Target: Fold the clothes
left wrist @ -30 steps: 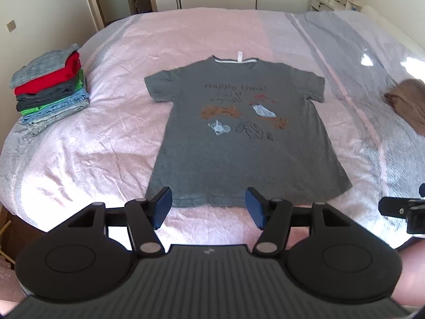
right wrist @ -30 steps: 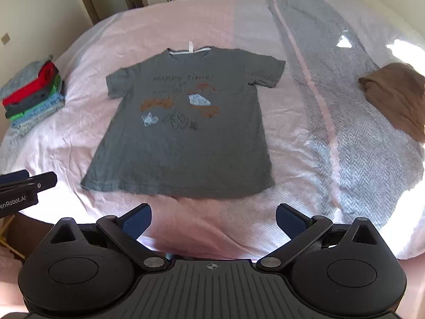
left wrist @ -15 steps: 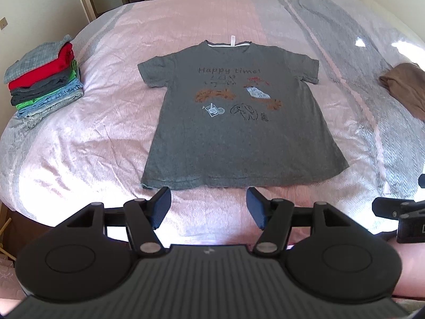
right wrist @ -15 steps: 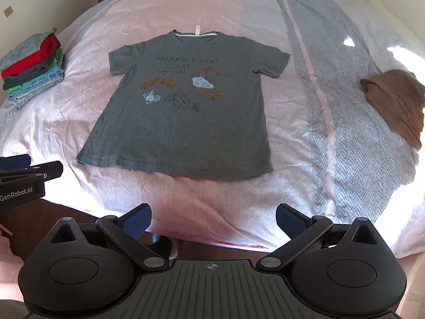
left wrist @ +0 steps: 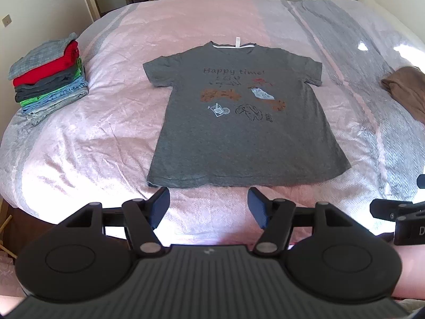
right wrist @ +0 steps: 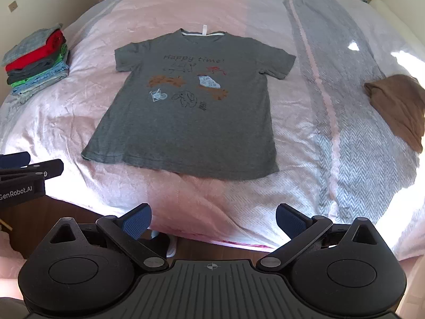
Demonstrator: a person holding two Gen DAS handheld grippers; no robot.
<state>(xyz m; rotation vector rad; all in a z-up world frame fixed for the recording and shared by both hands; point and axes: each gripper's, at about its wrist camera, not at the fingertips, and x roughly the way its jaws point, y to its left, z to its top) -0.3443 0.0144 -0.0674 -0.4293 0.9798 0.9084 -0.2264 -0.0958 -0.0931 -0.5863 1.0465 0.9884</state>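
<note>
Grey T-shirt (left wrist: 239,122) flat on bed (left wrist: 106,133)

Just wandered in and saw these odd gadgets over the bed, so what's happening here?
A person holds a two-finger gripper in each hand and is folding clothes. A grey T-shirt lies flat and face up on the bed, not yet folded. The left gripper is opening and the right gripper is open; both are empty. A folded stack sits at the left and a brown garment at the right.
</note>
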